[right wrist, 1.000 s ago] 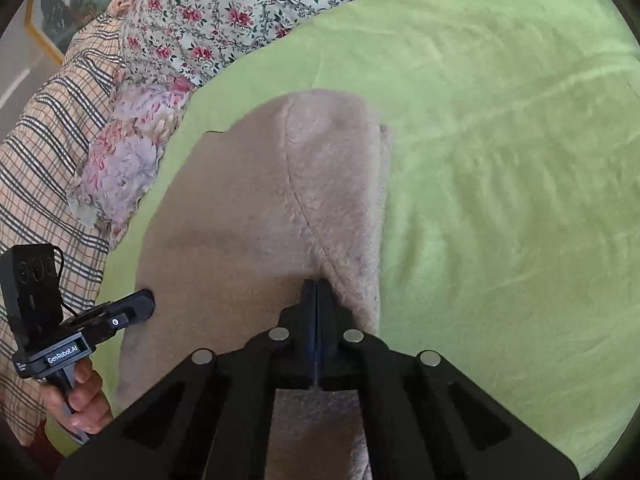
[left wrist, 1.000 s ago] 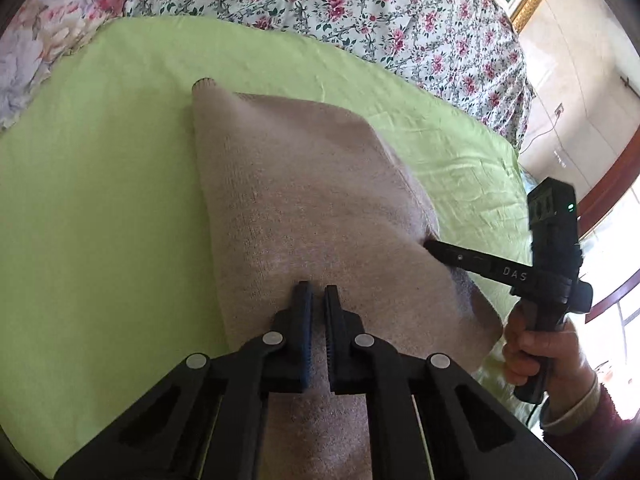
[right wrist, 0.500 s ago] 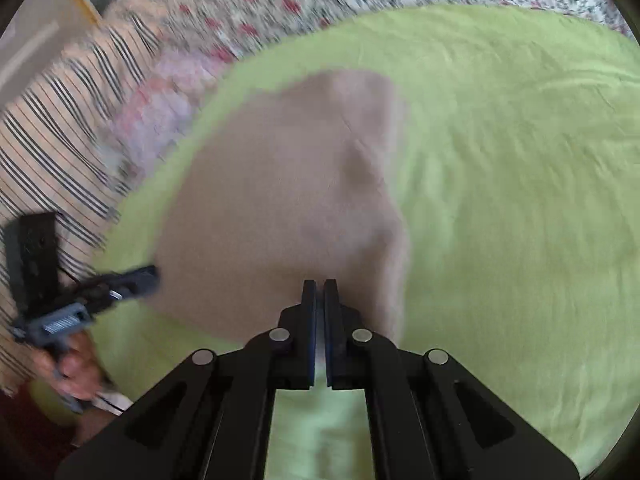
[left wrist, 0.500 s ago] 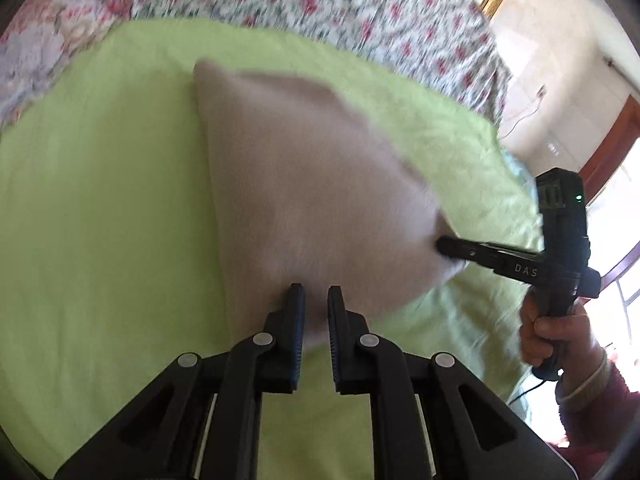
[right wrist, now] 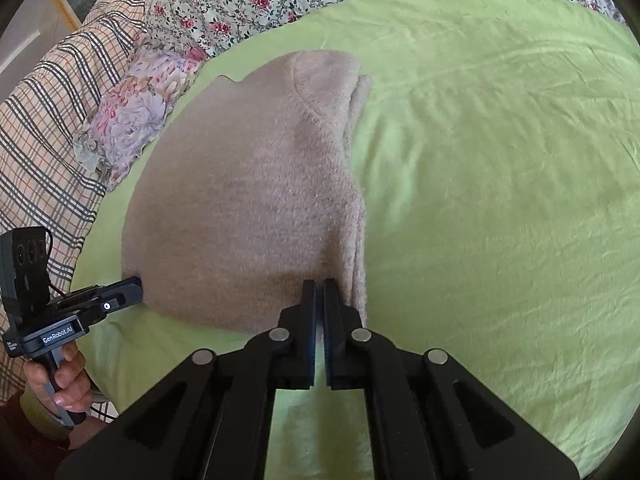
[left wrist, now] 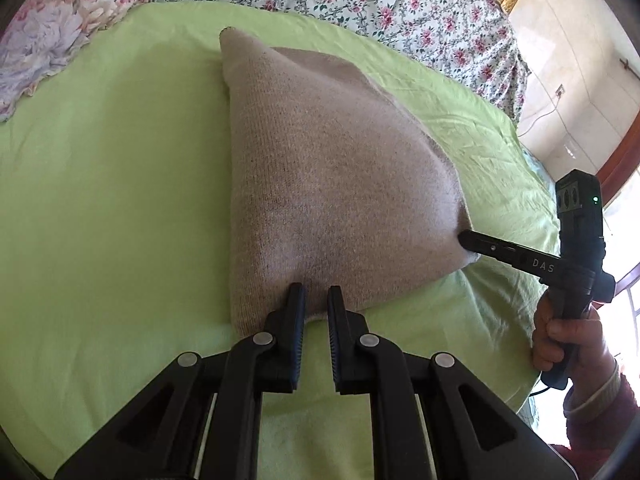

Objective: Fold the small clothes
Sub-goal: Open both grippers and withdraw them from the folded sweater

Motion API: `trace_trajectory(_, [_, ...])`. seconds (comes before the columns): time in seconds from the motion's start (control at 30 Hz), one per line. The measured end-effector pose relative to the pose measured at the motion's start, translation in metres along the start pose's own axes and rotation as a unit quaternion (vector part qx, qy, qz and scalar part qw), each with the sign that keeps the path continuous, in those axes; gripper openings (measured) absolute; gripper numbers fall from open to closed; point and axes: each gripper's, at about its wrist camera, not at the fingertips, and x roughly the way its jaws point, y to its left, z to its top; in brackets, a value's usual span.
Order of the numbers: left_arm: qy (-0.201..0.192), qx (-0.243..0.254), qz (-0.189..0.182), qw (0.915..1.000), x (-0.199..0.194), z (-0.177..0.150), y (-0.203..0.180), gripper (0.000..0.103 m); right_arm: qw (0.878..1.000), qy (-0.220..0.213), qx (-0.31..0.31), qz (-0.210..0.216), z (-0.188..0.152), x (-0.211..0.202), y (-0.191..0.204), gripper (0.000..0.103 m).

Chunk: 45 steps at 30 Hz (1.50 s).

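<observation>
Mid-fold, each hand-held gripper, left [left wrist: 317, 300] and right [right wrist: 319, 294], was clamped on the beige knit garment's [left wrist: 332, 184] near edge, which next needed carrying over and laying flat on the green sheet [left wrist: 112, 184].

A bed [left wrist: 420, 12] with floral bedding carries a green sheet [left wrist: 100, 200]; a beige knit garment [left wrist: 332, 184] lies there. A floral pillow [right wrist: 132, 116] touches the sheet's edge.

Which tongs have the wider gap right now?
The left tongs: jaws visibly apart on the sweater edge, while the right tongs are pinched almost closed.
</observation>
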Motion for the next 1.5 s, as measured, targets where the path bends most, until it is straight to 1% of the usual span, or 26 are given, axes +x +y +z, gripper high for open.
trace_trajectory(0.17, [0.006,0.01,0.021,0.9997,0.002,0.003,-0.005,0.011,1.0,0.001,-0.014,-0.017,-0.002,0.0,0.004,0.003])
trace_trajectory(0.27, [0.01,0.003,0.017,0.9998,-0.001,0.005,-0.003,0.012,1.0,0.004,-0.011,-0.018,-0.003,-0.002,0.004,0.003])
trace_trajectory(0.4, [0.012,0.007,0.01,0.9999,-0.014,0.002,-0.006,0.025,1.0,0.012,-0.007,-0.025,-0.005,-0.013,0.005,0.004])
trace_trajectory(0.5, [0.0,0.012,0.011,0.9999,-0.03,-0.001,-0.008,0.035,1.0,0.006,-0.001,-0.022,-0.008,-0.026,0.007,0.006])
trace_trajectory(0.53, [-0.006,0.012,0.016,0.9998,-0.036,-0.002,-0.009,0.041,1.0,0.004,0.0,-0.021,-0.009,-0.028,0.008,0.008])
trace_trajectory(0.6, [-0.014,0.009,0.026,0.9995,-0.044,-0.002,-0.007,0.045,1.0,0.0,-0.001,-0.02,-0.012,-0.035,0.012,0.019])
trace_trajectory(0.63, [-0.018,0.007,0.029,0.9994,-0.047,-0.002,-0.006,0.045,1.0,-0.002,-0.002,-0.019,-0.012,-0.037,0.014,0.031])
trace_trajectory(0.67, [-0.02,0.005,0.034,0.9992,-0.05,-0.002,-0.005,0.046,1.0,-0.005,-0.007,-0.018,-0.014,-0.04,0.017,0.041])
trace_trajectory(0.8, [-0.024,0.0,0.059,0.998,-0.057,0.001,0.001,0.058,1.0,-0.013,-0.021,-0.019,-0.015,-0.048,0.028,0.042])
trace_trajectory(0.87, [-0.026,-0.002,0.067,0.9974,-0.061,0.001,0.003,0.061,0.999,-0.018,-0.024,-0.016,-0.015,-0.052,0.033,0.042])
trace_trajectory(0.9, [-0.026,-0.001,0.07,0.9972,-0.062,0.001,0.004,0.064,0.999,-0.02,-0.025,-0.014,-0.015,-0.053,0.034,0.042])
trace_trajectory(0.93, [-0.026,0.0,0.078,0.9966,-0.063,0.001,0.005,0.07,0.999,-0.021,-0.026,-0.014,-0.016,-0.054,0.036,0.042])
trace_trajectory(0.97, [-0.026,0.002,0.086,0.996,-0.064,0.0,0.004,0.073,0.999,-0.021,-0.028,-0.015,-0.016,-0.055,0.038,0.042])
trace_trajectory(1.0, [-0.024,0.005,0.096,0.9951,-0.065,-0.001,0.003,0.078,0.999,-0.02,-0.032,-0.015,-0.016,-0.055,0.039,0.042])
trace_trajectory(1.03, [-0.021,0.006,0.104,0.9944,-0.065,-0.003,0.003,0.083,0.999,-0.019,-0.036,-0.016,-0.017,-0.055,0.042,0.044])
trace_trajectory(1.13, [-0.014,0.006,0.128,0.9917,-0.066,-0.009,0.002,0.084,0.998,-0.016,-0.053,-0.02,-0.02,-0.056,0.047,0.054])
trace_trajectory(1.27, [-0.016,0.018,0.163,0.9863,-0.07,-0.018,0.0,0.084,0.997,-0.009,-0.069,-0.023,-0.031,-0.057,0.05,0.066])
trace_trajectory(1.33, [-0.016,0.029,0.182,0.9827,-0.071,-0.023,-0.004,0.084,0.996,-0.007,-0.077,-0.032,-0.035,-0.057,0.051,0.068])
trace_trajectory(1.4, [-0.013,0.036,0.193,0.9804,-0.069,-0.023,-0.006,0.084,0.997,-0.007,-0.075,-0.033,-0.036,-0.056,0.051,0.069])
trace_trajectory(1.5, [-0.01,0.037,0.194,0.9802,-0.066,-0.019,-0.005,0.084,0.997,-0.01,-0.069,-0.03,-0.031,-0.056,0.05,0.07])
